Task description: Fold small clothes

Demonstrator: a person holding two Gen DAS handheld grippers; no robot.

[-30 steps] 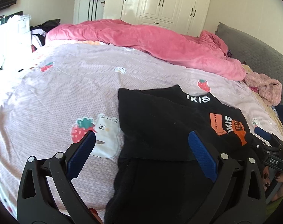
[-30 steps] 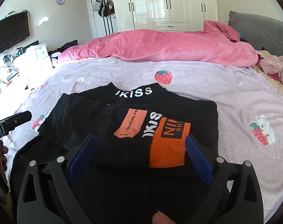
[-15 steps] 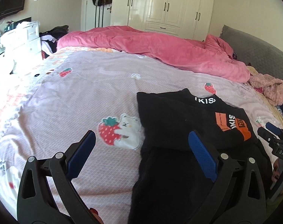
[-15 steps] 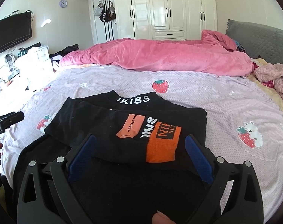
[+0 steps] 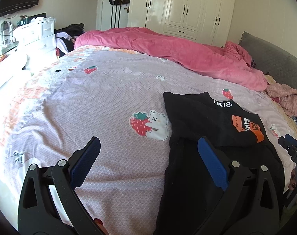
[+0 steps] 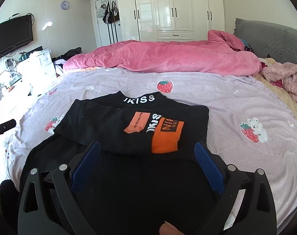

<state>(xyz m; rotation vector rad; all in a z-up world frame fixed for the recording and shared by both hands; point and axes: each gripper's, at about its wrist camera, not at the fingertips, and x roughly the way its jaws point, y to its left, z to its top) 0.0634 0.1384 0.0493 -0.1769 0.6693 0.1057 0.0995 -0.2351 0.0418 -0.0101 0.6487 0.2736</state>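
A black top [image 6: 117, 121] with white collar lettering and orange patches lies partly folded on the lilac bedsheet [image 6: 236, 105]; its lower part spreads toward the bed's near edge. In the left wrist view the top [image 5: 203, 121] lies right of centre. My left gripper [image 5: 148, 146] is open and empty, above the sheet just left of the garment. My right gripper [image 6: 146, 149] is open and empty, above the garment's lower black part. The right gripper [image 5: 291, 150] also shows at the right edge of the left wrist view.
A pink duvet [image 6: 168, 56] lies bunched across the far side of the bed. A fuzzy pink garment [image 6: 285, 78] sits at the right by the grey headboard [image 6: 269, 39]. White drawers [image 5: 37, 33] stand left of the bed, wardrobes behind.
Both grippers have pulled back and up from the garment, staying open. The left gripper has swung left, so the top now sits further right in its view.
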